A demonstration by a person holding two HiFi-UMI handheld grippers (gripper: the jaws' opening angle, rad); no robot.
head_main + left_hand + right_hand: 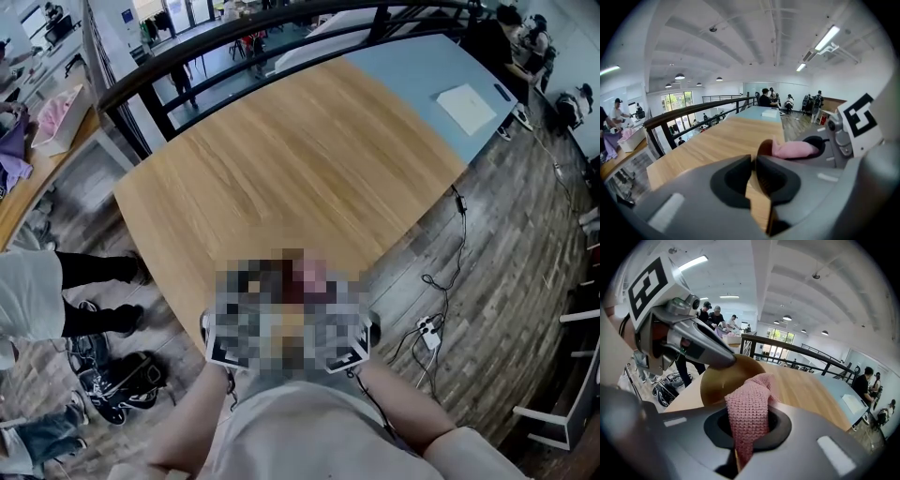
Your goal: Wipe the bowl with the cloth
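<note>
Left claw (753, 163) is clenched on the bowl (717, 380). In its own view the two jaws stand almost together, with the thin brown wall of the bowl caught between the pads and the rim curving up just ahead of the tips. From the right gripper view I see the same grip from outside. The left claw comes in from the upper left and its tip sits on the bowl's far rim. Its marker cube (647, 280) rides above that, and the bowl's golden inside is tilted toward me.

Over on the other side, the right claw (747, 432) grasps the cloth (750, 408). The pink knitted strip runs down through the gap between the jaws and stands up ahead of them. Its upper end folds over to reach the near edge of the bowl, directly in front of this claw. Seen from the left claw, the cloth lies just to the right of the bowl's rim, in the mouth of the right claw.

Beyond both claws the wooden table (281, 178) stretches away. Its far end is pale blue, and a white sheet of paper (466, 106) lies there, well apart from the claws. A dark railing (234, 37) runs along the table's far left side. Down to the right of the claws, a power strip (429, 333) and its cable lie on the plank floor. Behind the left claw, people stand around another table; others sit past the far end of the table.
</note>
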